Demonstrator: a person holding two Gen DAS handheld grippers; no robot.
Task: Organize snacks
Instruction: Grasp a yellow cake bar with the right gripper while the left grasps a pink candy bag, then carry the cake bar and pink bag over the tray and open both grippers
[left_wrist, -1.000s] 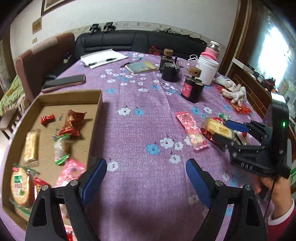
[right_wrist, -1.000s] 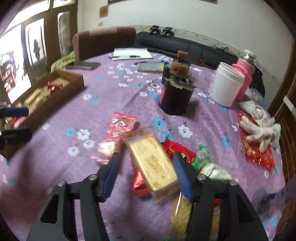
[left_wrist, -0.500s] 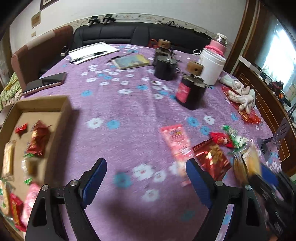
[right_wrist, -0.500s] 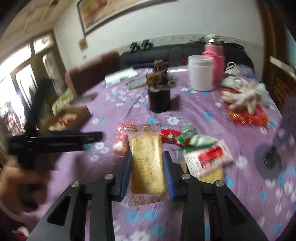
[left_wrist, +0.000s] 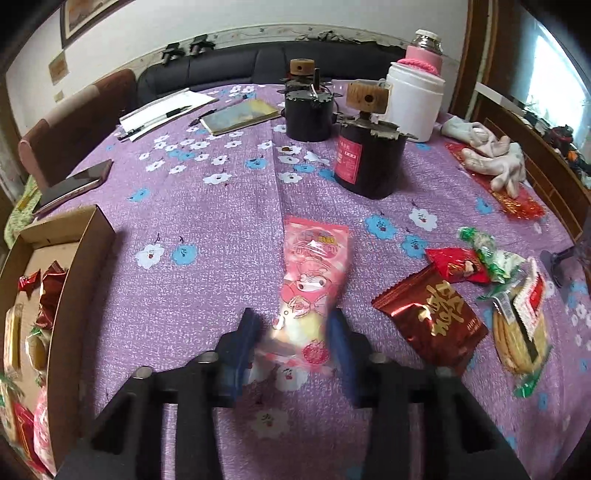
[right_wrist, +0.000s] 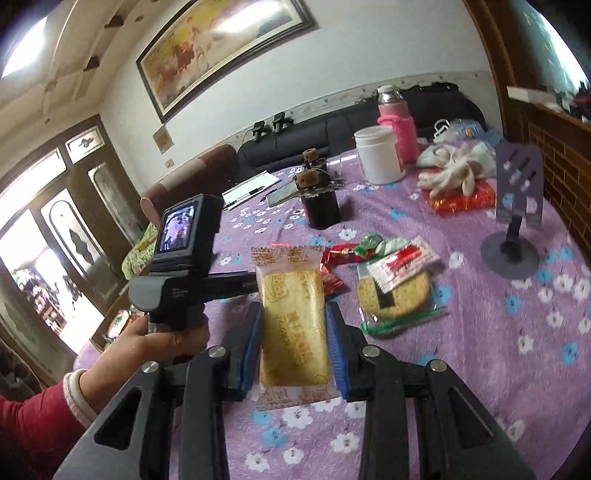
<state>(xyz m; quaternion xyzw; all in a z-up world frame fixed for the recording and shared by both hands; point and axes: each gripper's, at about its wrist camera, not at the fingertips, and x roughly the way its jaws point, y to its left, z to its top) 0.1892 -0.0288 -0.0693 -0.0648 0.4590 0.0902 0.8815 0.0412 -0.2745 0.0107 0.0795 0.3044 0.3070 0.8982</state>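
Observation:
My left gripper (left_wrist: 293, 334) is shut on the near end of a pink cartoon snack packet (left_wrist: 314, 273) that lies on the purple tablecloth (left_wrist: 221, 221). My right gripper (right_wrist: 293, 332) is shut on a yellow wrapped cake bar (right_wrist: 291, 314) and holds it above the table. The cardboard box (left_wrist: 85, 254) with several snacks inside sits at the left edge. A dark red foil packet (left_wrist: 432, 317), a small red packet (left_wrist: 456, 264), green-wrapped sweets (left_wrist: 487, 247) and a cracker pack (left_wrist: 517, 332) lie to the right. The left gripper's body shows in the right wrist view (right_wrist: 184, 266).
Two black canisters with cork lids (left_wrist: 369, 158) (left_wrist: 306, 110), a white jar (left_wrist: 413, 99) and a pink flask (left_wrist: 424, 48) stand at the back. White gloves (left_wrist: 491, 155), a phone (left_wrist: 74, 184), papers (left_wrist: 166, 110) and a stand (right_wrist: 517, 206) are also there.
My left gripper has moved right from the box to the pink packet and closed on it. My right gripper has closed on the yellow cake bar and lifted it.

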